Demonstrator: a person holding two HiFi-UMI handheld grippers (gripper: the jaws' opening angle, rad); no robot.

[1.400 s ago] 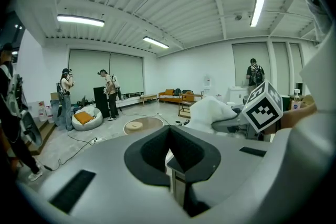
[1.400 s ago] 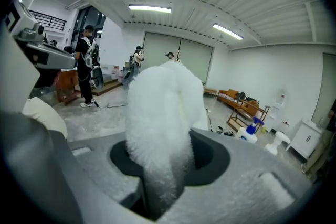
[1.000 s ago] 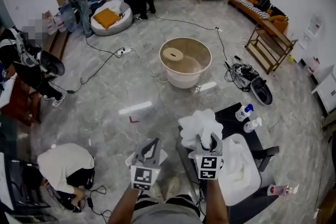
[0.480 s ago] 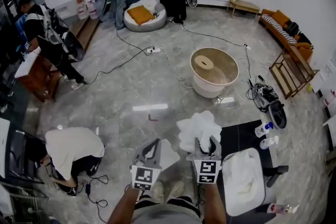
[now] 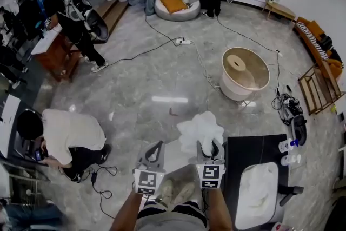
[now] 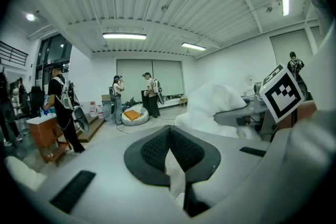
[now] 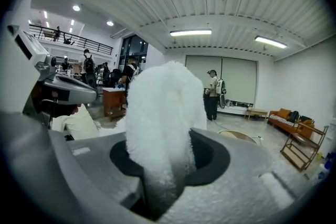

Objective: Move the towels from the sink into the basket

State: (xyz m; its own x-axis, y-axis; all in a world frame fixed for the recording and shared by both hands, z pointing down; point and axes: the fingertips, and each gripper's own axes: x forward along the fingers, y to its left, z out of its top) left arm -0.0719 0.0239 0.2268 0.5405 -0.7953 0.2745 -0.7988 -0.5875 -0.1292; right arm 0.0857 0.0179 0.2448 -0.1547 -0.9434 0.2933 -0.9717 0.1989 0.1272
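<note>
grey stone floor (image 5: pixel 140 84) lies open from the tools to the round basket (image 5: pixel 236 90), which stands ahead to the right. a cable (image 5: pixel 201 62) crosses the floor up to the basket's left side. black counter (image 5: pixel 244 149) at lower right carries the white sink (image 5: pixel 241 208), with more white cloth in it. a person (image 5: pixel 67 132) crouches at left, well apart. the white fluffy towel (image 5: pixel 200 128) hangs over the floor just left of the counter edge, clamped in the right tool (image 5: pixel 210 146). left tool (image 5: pixel 153 151): pads together, nothing between. each tool's cube bears a square black-and-white marker. bottles (image 5: pixel 286 146) stand at the counter's right edge.
</note>
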